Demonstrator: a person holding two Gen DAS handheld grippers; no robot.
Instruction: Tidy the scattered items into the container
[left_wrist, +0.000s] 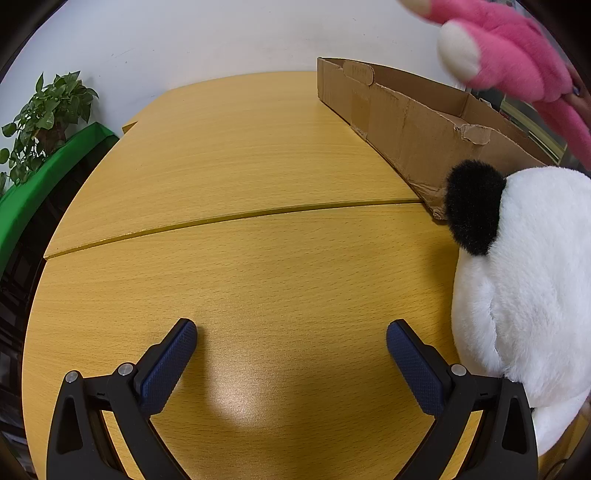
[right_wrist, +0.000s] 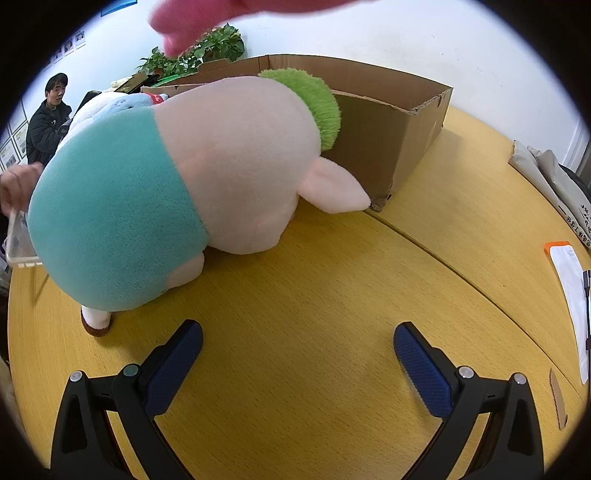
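Note:
A cardboard box (left_wrist: 406, 118) lies open at the back right of the wooden table (left_wrist: 240, 177). A white plush with a black ear (left_wrist: 524, 280) sits just right of my left gripper (left_wrist: 291, 338), which is open above bare tabletop. A blurred pink plush (left_wrist: 517, 55) is in the air above the box. In the right wrist view a pale pink plush with teal trousers and green hair (right_wrist: 184, 177) stands in front of the box (right_wrist: 384, 129), ahead and left of my open right gripper (right_wrist: 298, 339). The pink plush (right_wrist: 192, 22) shows at the top edge.
A potted plant (left_wrist: 44, 118) and a green edge (left_wrist: 37, 184) stand left of the table. A person (right_wrist: 50, 118) in dark clothes is at the far left, and a hand (right_wrist: 16, 188) sits near a clear tray (right_wrist: 18, 240). Papers (right_wrist: 572, 295) and a grey bag (right_wrist: 550, 177) lie at the right.

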